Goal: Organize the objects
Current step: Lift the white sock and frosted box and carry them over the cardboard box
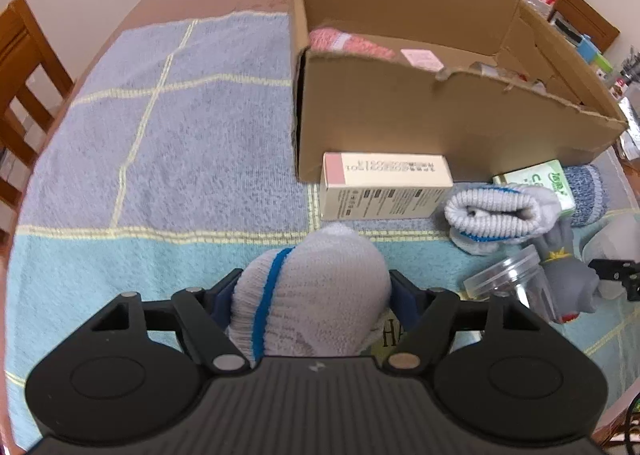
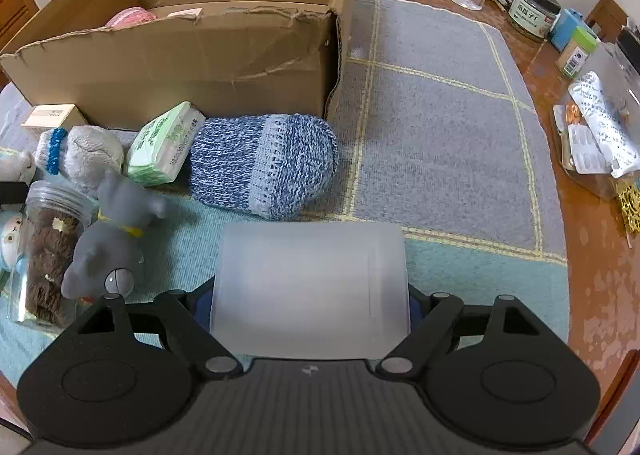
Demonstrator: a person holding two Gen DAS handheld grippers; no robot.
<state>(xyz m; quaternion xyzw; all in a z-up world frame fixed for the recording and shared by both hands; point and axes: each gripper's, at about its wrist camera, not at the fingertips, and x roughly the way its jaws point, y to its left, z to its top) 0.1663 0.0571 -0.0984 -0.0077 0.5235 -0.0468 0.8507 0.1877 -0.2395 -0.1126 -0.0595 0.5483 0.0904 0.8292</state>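
Nearest the lenses, the left tongs (image 1: pixel 311 295) are clamped on a rolled grey sock with a blue stripe (image 1: pixel 316 295), and the right tongs (image 2: pixel 311 295) grip a frosted white container (image 2: pixel 312 287), both just above the checked towel (image 1: pixel 168 143) on the desk. Left to sort, by my reading: a grey toy figure (image 2: pixel 112 231), a clear jar of brown pieces (image 2: pixel 46 255), a second grey sock (image 1: pixel 496 215), a blue knit sock (image 2: pixel 272 167), a green tissue pack (image 2: pixel 164 143) and a white carton (image 1: pixel 380 187) whose print is too small to read. Beyond, the cardboard box (image 1: pixel 440 115) already holds a pink knit item (image 1: pixel 348 41), so sorting looks early.
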